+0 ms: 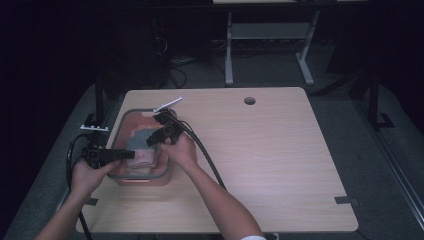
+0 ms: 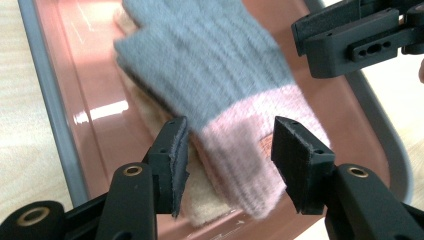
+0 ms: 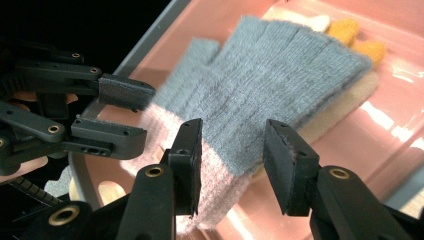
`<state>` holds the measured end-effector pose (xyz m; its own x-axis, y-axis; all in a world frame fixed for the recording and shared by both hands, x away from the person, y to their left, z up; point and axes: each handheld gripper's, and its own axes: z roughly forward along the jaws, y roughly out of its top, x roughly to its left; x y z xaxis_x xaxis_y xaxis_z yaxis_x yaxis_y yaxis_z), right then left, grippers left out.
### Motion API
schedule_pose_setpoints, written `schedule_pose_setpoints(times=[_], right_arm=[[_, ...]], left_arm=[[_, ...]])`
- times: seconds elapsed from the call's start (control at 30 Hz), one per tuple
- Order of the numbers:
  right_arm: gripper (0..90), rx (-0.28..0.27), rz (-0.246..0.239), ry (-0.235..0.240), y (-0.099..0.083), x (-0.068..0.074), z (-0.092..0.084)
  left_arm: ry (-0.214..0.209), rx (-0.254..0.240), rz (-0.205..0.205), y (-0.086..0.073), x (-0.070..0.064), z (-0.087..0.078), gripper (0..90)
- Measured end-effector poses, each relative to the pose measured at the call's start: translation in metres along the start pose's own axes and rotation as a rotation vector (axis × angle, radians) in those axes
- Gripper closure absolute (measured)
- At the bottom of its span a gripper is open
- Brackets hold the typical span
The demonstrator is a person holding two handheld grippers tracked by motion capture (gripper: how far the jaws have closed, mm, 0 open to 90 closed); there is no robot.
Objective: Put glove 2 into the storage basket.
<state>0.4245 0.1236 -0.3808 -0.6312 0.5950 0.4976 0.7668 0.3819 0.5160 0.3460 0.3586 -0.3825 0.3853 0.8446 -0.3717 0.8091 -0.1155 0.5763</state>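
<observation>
Both grippers, left [image 2: 227, 160] and right [image 3: 232, 165], half-open, gripping nothing, astride the grey-and-pink knitted glove [image 2: 220, 85] in the pink plastic tray [image 2: 100, 90] at desk's left edge; closing risks snagging the beige glove [image 2: 150, 117] beneath.

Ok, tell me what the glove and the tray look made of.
Glove: knitted yarn, probably wool or acrylic; ribbed stitches show, grey with a pink cuff, matte and fuzzy. Tray: likely hard plastic; the pinkish-brown inside is glossy and reflects light, and the rim is grey.

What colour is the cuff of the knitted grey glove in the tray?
Pale pink; the knitted grey glove's cuff shows best in the left gripper view.
</observation>
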Motion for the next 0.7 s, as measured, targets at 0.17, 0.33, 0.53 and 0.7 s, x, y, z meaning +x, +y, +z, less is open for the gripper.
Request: schedule_pose_setpoints(times=[0.17,0.33,0.53,0.7], right_arm=[[58.5,-0.014,0.002,0.016,-0.001,0.000,-0.008],[57.6,-0.037,0.011,0.031,-0.002,-0.001,-0.018],[56.2,-0.069,0.020,0.043,-0.004,-0.005,-0.032],[55.4,-0.091,0.029,0.053,-0.007,-0.013,-0.044]], left_arm=[[0.000,-0.023,0.001,0.006,-0.004,-0.006,48.7],[-0.008,-0.047,0.010,0.010,-0.007,-0.012,48.7],[-0.037,-0.079,0.012,0.013,-0.012,-0.016,48.8],[-0.057,-0.085,0.032,0.018,-0.021,-0.014,48.8]])
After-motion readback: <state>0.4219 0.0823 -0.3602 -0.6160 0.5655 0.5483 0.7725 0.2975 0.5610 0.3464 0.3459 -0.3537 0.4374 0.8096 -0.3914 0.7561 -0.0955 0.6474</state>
